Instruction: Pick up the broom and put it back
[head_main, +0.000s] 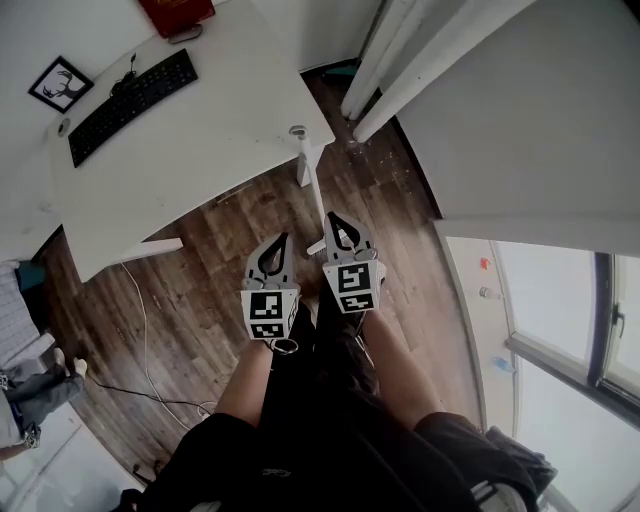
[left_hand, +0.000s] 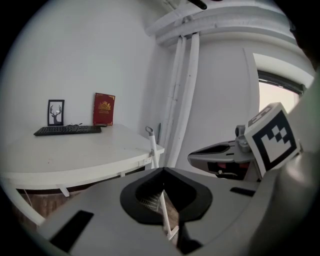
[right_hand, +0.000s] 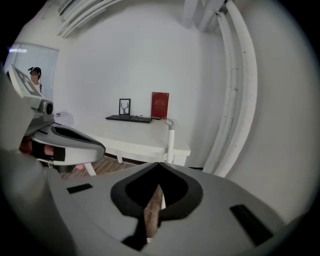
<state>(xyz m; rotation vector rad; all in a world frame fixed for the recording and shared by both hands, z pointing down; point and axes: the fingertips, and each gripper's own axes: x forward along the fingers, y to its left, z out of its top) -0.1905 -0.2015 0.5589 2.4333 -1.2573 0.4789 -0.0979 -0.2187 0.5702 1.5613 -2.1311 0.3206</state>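
A white broom handle (head_main: 306, 170) leans upright against the corner of the white desk (head_main: 220, 120), its hooked top (head_main: 297, 131) just above the desk edge. My left gripper (head_main: 284, 238) and right gripper (head_main: 333, 216) hang side by side above the wood floor, just short of the handle's foot, touching nothing. Both have their jaws together and hold nothing. In the left gripper view the handle (left_hand: 152, 147) stands straight ahead past the jaw tips (left_hand: 162, 169). In the right gripper view the same handle (right_hand: 171, 141) rises beyond the tips (right_hand: 159, 163).
On the desk lie a black keyboard (head_main: 133, 102), a red book (head_main: 176, 14) and a framed picture (head_main: 59, 84). White pipes (head_main: 385, 60) run down the corner behind the broom. A cable (head_main: 145, 340) trails over the floor. A window (head_main: 560, 320) is at the right.
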